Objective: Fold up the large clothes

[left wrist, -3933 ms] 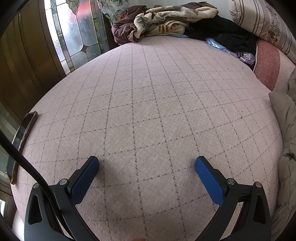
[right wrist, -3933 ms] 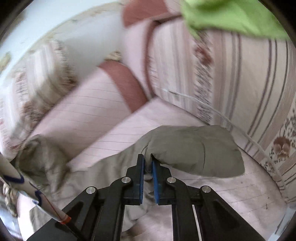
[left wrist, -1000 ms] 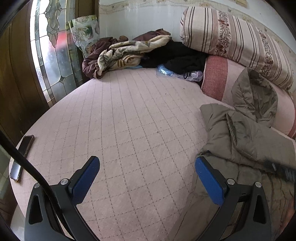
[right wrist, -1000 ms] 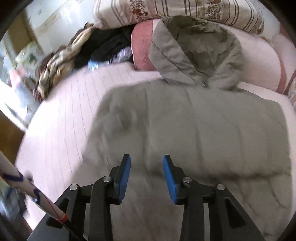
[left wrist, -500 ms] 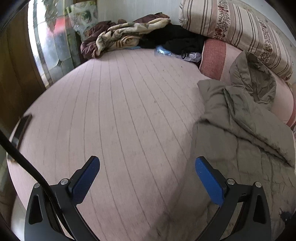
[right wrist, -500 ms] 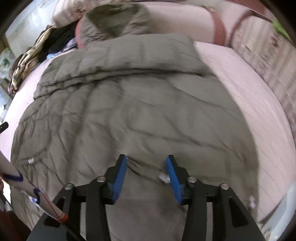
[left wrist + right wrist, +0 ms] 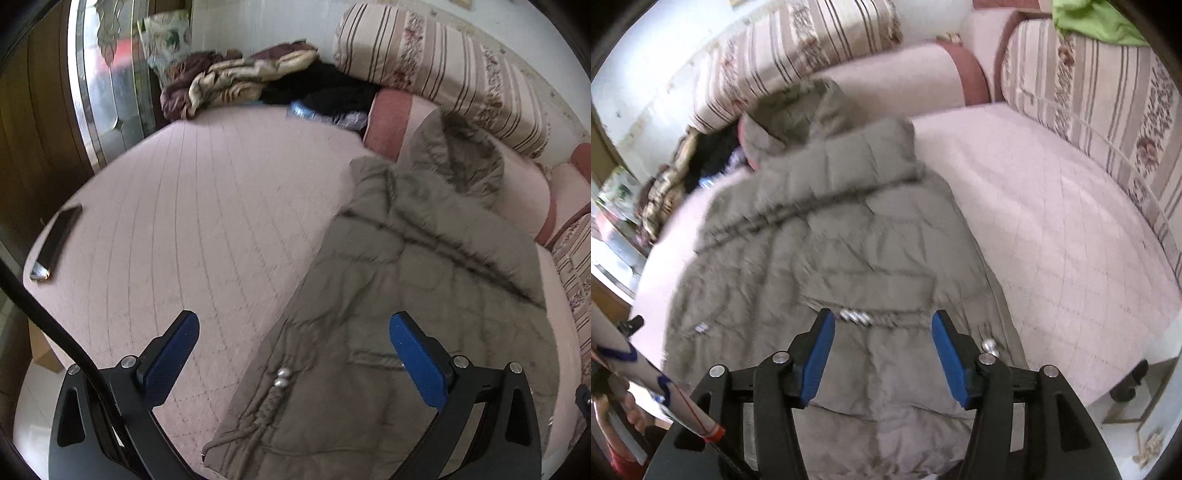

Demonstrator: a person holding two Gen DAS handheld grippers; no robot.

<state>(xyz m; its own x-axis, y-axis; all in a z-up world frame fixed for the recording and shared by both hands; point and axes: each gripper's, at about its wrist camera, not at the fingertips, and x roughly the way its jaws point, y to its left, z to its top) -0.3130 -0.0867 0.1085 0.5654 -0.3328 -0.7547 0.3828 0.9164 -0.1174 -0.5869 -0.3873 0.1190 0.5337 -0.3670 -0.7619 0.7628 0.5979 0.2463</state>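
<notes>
On a pink quilted bed [image 7: 207, 206], an olive hooded coat [image 7: 406, 288] is lying spread out.
Left view: the left gripper [image 7: 293, 360] is hovering wide open over its hem. Right view: the right gripper [image 7: 882, 356] is opening above the coat [image 7: 827, 240], gripping nothing.

- A large bed [image 7: 207, 206] with a pale pink quilted cover in a diamond pattern fills the room.
- Striped, flower-printed bolster cushions [image 7: 443, 70] line the far edge of the bed, against a white wall [image 7: 258, 26].
- More striped cushions [image 7: 1108, 103] run along the bed's right side.
- At the bed's far left corner lies a heap of brown and cream blankets [image 7: 236, 81].
- Left of the bed stands a leaded glass panel [image 7: 107, 81] in dark wood framing [image 7: 33, 122], letting in daylight.
- A phone [image 7: 55, 243] lies on the bed's left edge.
</notes>
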